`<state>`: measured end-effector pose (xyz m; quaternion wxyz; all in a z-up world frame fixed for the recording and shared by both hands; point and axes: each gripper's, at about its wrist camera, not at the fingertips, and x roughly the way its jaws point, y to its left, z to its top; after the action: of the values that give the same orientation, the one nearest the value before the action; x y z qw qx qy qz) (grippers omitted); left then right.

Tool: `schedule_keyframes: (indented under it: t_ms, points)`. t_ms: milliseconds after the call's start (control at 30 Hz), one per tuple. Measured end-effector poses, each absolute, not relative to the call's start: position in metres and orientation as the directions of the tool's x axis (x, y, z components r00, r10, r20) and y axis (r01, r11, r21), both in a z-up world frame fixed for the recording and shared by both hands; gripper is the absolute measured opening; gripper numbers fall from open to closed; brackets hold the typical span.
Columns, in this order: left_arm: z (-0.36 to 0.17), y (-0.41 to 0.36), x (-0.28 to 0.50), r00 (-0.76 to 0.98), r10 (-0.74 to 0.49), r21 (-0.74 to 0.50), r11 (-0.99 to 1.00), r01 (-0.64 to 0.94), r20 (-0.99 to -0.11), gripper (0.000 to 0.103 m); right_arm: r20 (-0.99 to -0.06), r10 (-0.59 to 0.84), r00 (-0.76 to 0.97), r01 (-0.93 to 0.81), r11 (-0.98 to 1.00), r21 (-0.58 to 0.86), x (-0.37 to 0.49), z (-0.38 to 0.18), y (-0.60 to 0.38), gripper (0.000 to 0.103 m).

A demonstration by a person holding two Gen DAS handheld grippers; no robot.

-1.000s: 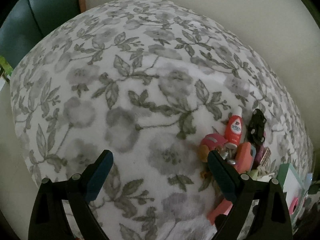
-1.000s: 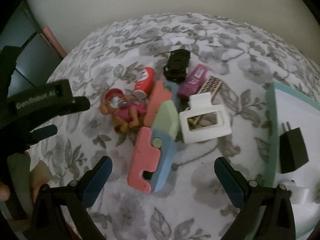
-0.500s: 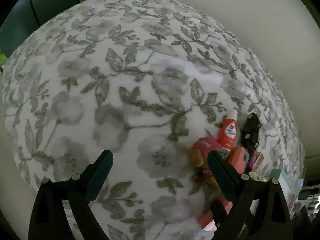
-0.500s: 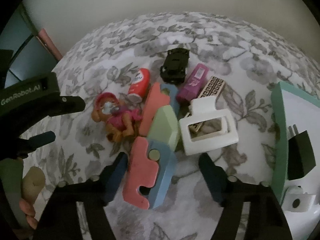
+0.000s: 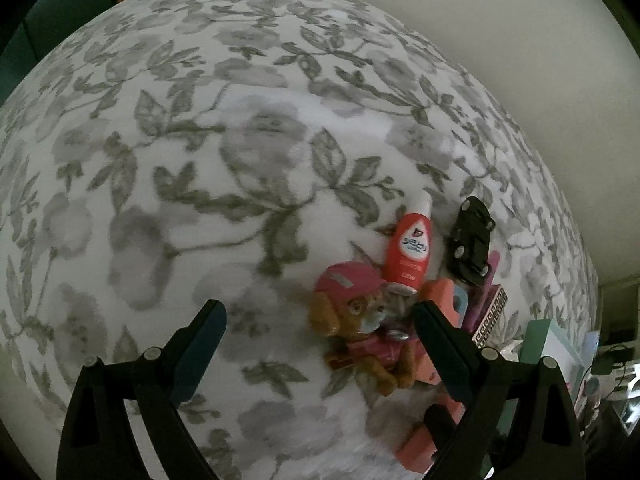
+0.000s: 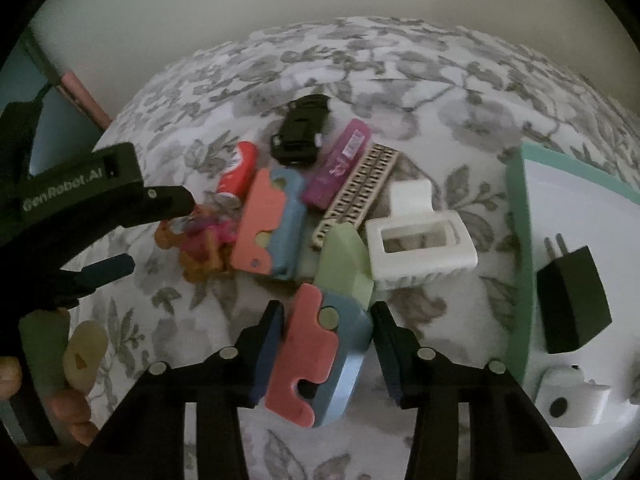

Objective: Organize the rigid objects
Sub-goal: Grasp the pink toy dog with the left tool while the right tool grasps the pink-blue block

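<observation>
**A:** Floral cloth (image 6: 420,60) covers the whole surface, with a plain wall behind. How far along is the sorting?

**B:** Early, I'd judge. The tray (image 6: 520,240) at the right edge holds only a black plug (image 6: 572,300) and a white piece (image 6: 576,400). Most things are not yet in it and lie in a heap on the cloth beside it.

**A:** What's in the heap?

**B:** A black car (image 6: 302,130), a red bottle (image 6: 238,172), a purple stick (image 6: 340,164), a beige comb (image 6: 356,196), a white clip (image 6: 420,240), a green block (image 6: 344,268), a dog toy (image 6: 200,240) and two pink-and-blue foam pieces. They touch or overlap one another.

**A:** And the right gripper (image 6: 324,352)?

**B:** Its jaws are closing around the nearer foam piece (image 6: 316,356), which lies between them on the cloth, touching the green block. The left pad looks to be at the pink edge; the right one seems just shy of the blue side. I wouldn't call it gripped yet.

**A:** The left gripper (image 5: 316,332)?

**B:** Wide and holding nothing, hanging over the cloth with the dog toy (image 5: 360,328) partly between its fingers, nearer the right one. The bottle (image 5: 408,248) and car (image 5: 470,240) lie just beyond.

**A:** So what's left?

**B:** Nearly everything: this foam piece needs lifting to the tray, then the rest of the heap one by one.
</observation>
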<state>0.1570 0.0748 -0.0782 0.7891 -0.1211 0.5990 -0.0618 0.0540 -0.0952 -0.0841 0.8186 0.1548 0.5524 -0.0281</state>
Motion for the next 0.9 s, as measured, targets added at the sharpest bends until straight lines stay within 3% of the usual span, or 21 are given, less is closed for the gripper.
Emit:
schedule_keyframes:
  t_ms: [233,367,400,733,800,900]
  points:
    - [-0.083,0.057,0.157,0.266,-0.232,-0.239,0.971,0.007,-0.936,0.092,-0.915,0.14,0.379,0.262,0.932,0.251,0.049,-0.086,-0.109,0.047]
    - [-0.087,0.049,0.158,0.245,-0.244,-0.246,0.969,0.023,-0.938,0.059,-0.917,0.137,0.375,0.262,0.933,0.247,0.048,-0.086,-0.109,0.047]
    - [-0.089,0.048,0.158,0.24,-0.248,-0.25,0.968,0.026,-0.938,0.057,-0.917,0.137,0.374,0.262,0.933,0.246,0.047,-0.086,-0.109,0.047]
    - [-0.076,0.047,0.151,0.252,-0.253,-0.249,0.967,0.049,-0.934,0.051,-0.92,0.149,0.363,0.269,0.928,0.256,0.043,-0.084,-0.114,0.046]
    - [-0.072,0.046,0.15,0.258,-0.252,-0.248,0.968,0.049,-0.933,0.038,-0.919,0.152,0.364,0.27,0.927,0.26,0.039,-0.081,-0.116,0.045]
    - [-0.066,0.044,0.145,0.264,-0.249,-0.24,0.969,0.066,-0.932,0.038,-0.911,0.171,0.374,0.266,0.922,0.282,0.034,-0.076,-0.12,0.042]
